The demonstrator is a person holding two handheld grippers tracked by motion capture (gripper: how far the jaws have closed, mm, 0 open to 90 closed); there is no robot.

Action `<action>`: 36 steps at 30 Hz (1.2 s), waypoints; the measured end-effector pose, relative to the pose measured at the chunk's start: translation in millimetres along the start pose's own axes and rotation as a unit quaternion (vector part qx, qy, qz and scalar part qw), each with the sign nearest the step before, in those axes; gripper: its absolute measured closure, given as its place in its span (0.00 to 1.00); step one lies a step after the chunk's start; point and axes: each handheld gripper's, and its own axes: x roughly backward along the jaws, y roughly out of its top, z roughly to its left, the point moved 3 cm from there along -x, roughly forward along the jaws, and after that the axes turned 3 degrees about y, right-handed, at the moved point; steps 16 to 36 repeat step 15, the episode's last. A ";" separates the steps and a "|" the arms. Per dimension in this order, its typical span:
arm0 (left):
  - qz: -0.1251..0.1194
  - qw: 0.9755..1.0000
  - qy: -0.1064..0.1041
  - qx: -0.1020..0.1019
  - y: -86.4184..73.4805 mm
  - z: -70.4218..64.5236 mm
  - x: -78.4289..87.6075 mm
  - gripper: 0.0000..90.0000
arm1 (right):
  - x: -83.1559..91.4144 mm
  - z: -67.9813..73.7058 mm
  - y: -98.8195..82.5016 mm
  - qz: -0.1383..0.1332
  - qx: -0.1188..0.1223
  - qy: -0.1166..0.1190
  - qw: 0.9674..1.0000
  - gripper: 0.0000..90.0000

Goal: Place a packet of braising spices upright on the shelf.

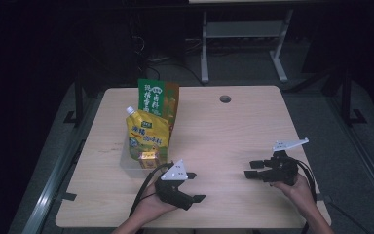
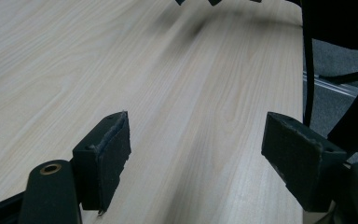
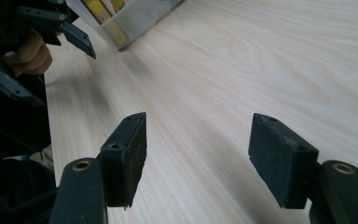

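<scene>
A clear plastic bin (image 1: 129,163) stands at the table's left. In it are a yellow spouted pouch (image 1: 147,135), a tall green box (image 1: 157,99) and a small brown carton (image 1: 147,157). My left gripper (image 1: 198,186) is held low near the front edge, just right of the bin, jaws open and pointing right. In the left gripper view its jaws (image 2: 198,140) stand wide over bare wood. My right gripper (image 1: 250,169) hovers at the front right, pointing left, open. The right gripper view has its jaws (image 3: 198,149) apart with nothing between them, the bin's corner (image 3: 135,21) far ahead.
The light wooden table (image 1: 224,131) has a round cable hole (image 1: 225,99) near its far edge. A metal frame (image 1: 243,44) stands on the dark floor beyond. In the right gripper view the left gripper (image 3: 51,25) and a hand (image 3: 28,53) sit at the upper left.
</scene>
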 end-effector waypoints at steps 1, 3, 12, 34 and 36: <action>0.000 1.000 0.000 0.000 0.0 -0.4 -0.1 0.26 | 0.0 0.0 -2.0 0.001 -0.001 0.000 1.000 0.40; 0.000 1.000 0.000 0.000 0.0 -0.6 0.1 0.26 | 0.0 1.9 -5.5 -0.004 -0.006 0.005 1.000 0.39; 0.001 1.000 0.001 -0.004 -0.1 -1.2 -0.3 0.26 | 6.4 9.0 -20.7 -0.008 -0.008 0.002 1.000 0.38; 0.003 1.000 -0.001 -0.004 -1.0 -2.1 -1.0 0.26 | 7.5 12.3 -24.9 -0.009 -0.004 -0.006 1.000 0.36; 0.003 1.000 -0.001 -0.004 -1.0 -2.1 -1.0 0.26 | 7.5 12.3 -24.9 -0.009 -0.004 -0.006 1.000 0.36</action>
